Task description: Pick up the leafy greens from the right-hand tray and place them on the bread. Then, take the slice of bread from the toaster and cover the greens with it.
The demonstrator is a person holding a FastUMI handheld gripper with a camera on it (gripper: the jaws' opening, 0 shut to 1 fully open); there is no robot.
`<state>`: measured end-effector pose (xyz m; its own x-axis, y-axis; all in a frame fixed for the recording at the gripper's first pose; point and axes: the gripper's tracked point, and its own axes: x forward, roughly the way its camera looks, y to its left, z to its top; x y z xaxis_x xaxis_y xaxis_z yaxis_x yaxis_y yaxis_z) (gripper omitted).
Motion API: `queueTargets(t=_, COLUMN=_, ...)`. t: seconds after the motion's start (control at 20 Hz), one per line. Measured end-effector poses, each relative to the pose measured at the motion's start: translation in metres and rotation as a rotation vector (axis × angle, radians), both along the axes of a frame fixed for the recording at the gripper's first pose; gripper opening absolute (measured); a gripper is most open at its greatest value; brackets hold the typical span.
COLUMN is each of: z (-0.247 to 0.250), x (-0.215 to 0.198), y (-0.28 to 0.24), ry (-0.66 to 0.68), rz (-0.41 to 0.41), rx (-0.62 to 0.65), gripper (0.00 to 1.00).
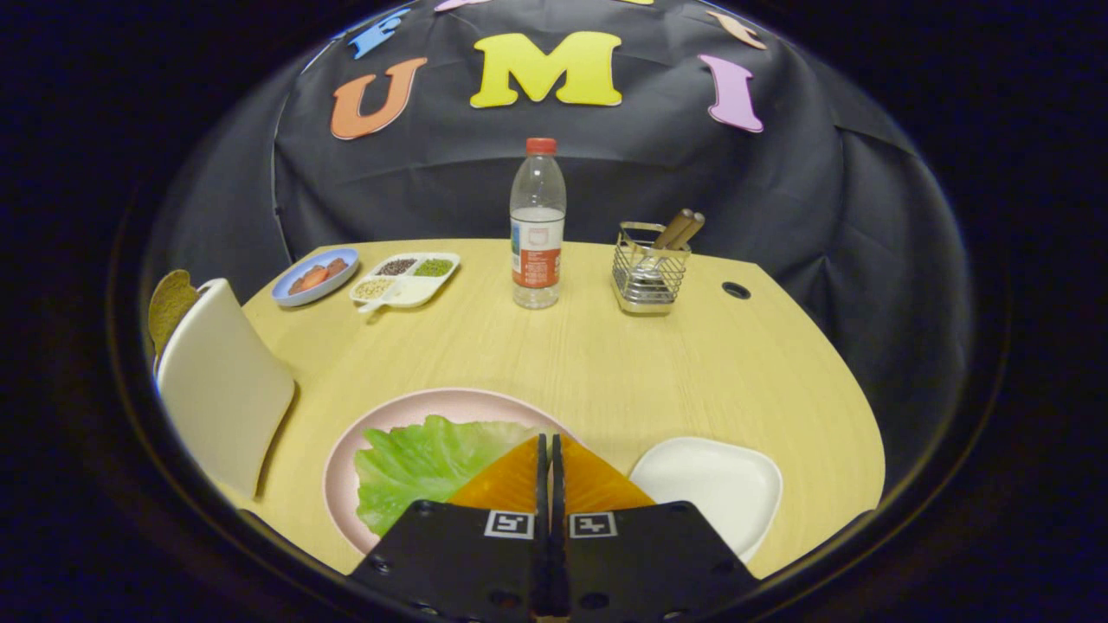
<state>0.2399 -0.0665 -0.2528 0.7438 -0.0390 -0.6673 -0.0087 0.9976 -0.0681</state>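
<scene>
The leafy greens (pixel 420 467) lie spread on a pink plate (pixel 407 405), just left of my fingers; I see no bread under the leaf. My gripper (pixel 547 443) is shut, its fingers pressed together with nothing visible between them, the tips over the plate's right edge. The white right-hand tray (pixel 710 484) sits bare just right of the fingers. A white toaster (pixel 221 385) stands at the table's left edge, with a brown slice of bread (pixel 169 303) sticking up from its top.
At the back of the wooden table stand a water bottle (pixel 537 225) and a wire cutlery basket (pixel 649 270). A blue plate (pixel 313 277) with red pieces and a divided snack tray (pixel 405 277) sit at the back left.
</scene>
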Motion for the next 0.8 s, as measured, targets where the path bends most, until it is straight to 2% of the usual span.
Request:
queueTargets(t=0.05, z=0.001, x=0.0, y=-0.002, ry=0.0, rz=-0.007, rx=0.005, gripper=0.0)
queueTargets(t=0.1, z=0.004, x=-0.002, y=-0.003, ry=-0.009, rz=-0.015, rx=0.002, gripper=0.05)
queueTargets(t=0.4, z=0.031, x=-0.021, y=-0.002, ry=-0.072, rz=-0.059, rx=-0.022, gripper=0.82)
queueTargets(t=0.5, z=0.048, x=-0.031, y=0.007, ry=-0.115, rz=-0.063, rx=0.011, gripper=0.91)
queueTargets(t=0.65, z=0.08, x=-0.051, y=0.02, ry=-0.183, rz=-0.091, rx=0.016, gripper=0.98)
queueTargets(t=0.8, z=0.117, x=-0.069, y=0.043, ry=-0.253, rz=-0.112, rx=-0.005, gripper=0.97)
